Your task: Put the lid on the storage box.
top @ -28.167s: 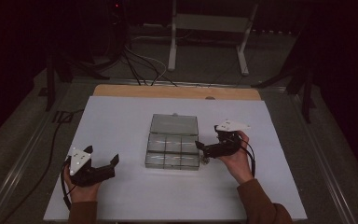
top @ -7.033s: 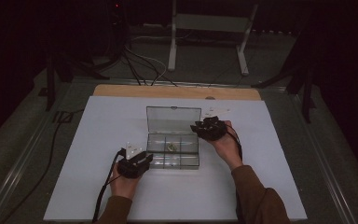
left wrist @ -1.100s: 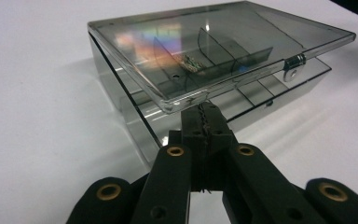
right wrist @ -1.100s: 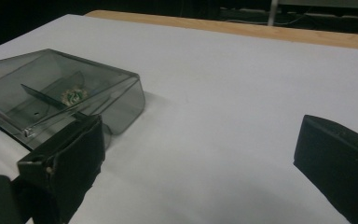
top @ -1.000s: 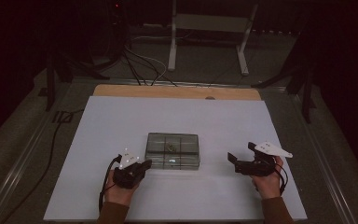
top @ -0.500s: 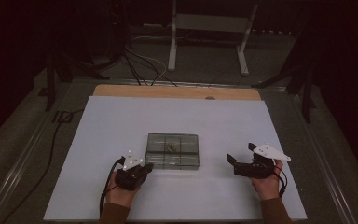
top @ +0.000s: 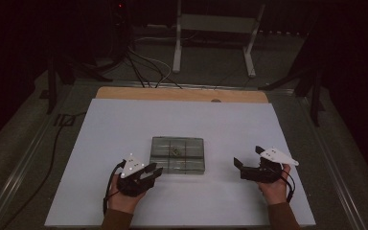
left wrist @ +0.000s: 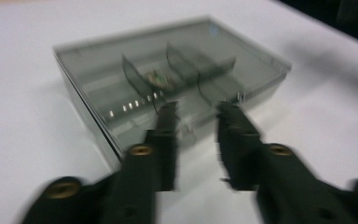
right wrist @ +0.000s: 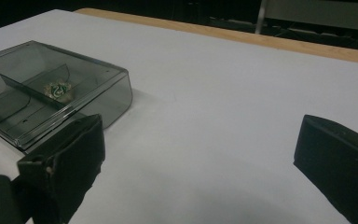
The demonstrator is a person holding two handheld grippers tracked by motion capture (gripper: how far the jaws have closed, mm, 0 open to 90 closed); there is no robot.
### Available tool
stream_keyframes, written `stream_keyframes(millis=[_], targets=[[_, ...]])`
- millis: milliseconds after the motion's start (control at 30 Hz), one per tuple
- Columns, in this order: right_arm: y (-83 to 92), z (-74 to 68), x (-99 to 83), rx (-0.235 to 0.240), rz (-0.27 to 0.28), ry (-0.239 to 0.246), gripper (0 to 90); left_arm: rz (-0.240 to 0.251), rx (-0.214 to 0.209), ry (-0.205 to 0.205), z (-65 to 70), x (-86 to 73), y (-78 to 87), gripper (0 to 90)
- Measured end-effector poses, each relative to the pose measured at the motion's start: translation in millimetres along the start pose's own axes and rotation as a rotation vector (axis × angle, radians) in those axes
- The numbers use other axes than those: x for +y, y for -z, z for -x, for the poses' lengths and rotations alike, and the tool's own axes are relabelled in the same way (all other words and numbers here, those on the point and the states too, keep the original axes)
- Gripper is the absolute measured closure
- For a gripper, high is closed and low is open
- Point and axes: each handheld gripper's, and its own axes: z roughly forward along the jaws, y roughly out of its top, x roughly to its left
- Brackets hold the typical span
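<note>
The white tabletop (top: 100,143) has plenty of bare room, so the risk sits with the clear compartment box (top: 178,154), which lies with its lid down near the middle of the front half. It looks light and smooth-bottomed, and the left tool (top: 152,173) is right against its near left corner. That tool's jaws have just been opening; in the left gripper view the tips of the left tool (left wrist: 198,109) stand parted over the box's front edge (left wrist: 135,122) with nothing between them. If the hand pushes forward now, I'd expect the box to skate across the tabletop rather than be gripped, and if the lid isn't fully latched a bump at that edge could pop it up.

The right tool (top: 245,162) is well apart on the right, jaws spread wide and holding nothing, so it is not bracing the box against such a slide.

A small greenish object (right wrist: 58,89) lies in one compartment; a jolt would throw it against a divider or, with the lid up, out.

The left gripper view is smeared, so I cannot tell whether the tips touch the lid or hover just above it. I can't make out a latch at all, nor what the little object is. The dim light also hides whether the other compartments hold anything.
</note>
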Motion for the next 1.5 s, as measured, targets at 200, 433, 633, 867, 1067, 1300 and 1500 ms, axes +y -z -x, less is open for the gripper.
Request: stream_keyframes(millis=[200, 433, 633, 867, 1067, 1300, 1500], targets=[[2.4, 0.6, 0.7, -0.006, 0.018, -0.003, 1.8, 0.116, 0.072, -0.031, -9.1, 14.9, 28.3, 46.8], [3.4, -1.2, 1.3, -0.006, 0.027, 0.005, 1.8, 0.172, 0.172, -0.018, -30.4, 20.3, 50.5, 17.1], [5.9, -0.3, 1.3, -0.008, 0.033, 0.007, 1.7, 0.189, 0.248, -0.001, -51.5, 18.4, 65.5, 4.4], [4.5, -0.2, 0.7, -0.014, 0.025, 0.004, 0.0, 0.207, 0.313, 0.003, -66.2, 11.7, 71.5, 1.3], [5.6, 0.7, 0.3, -0.021, 0.031, -0.005, 0.0, 0.217, 0.338, 0.013, -73.8, 5.4, 72.7, 1.3], [6.2, 2.2, 0.0, -0.026, 0.034, -0.003, 0.0, 0.202, 0.359, 0.023, -79.5, -3.8, 68.7, 1.3], [5.1, 3.7, -1.5, -0.031, 0.027, -0.004, 0.0, 0.179, 0.374, 0.015, -80.8, -9.8, 62.5, 1.3]])
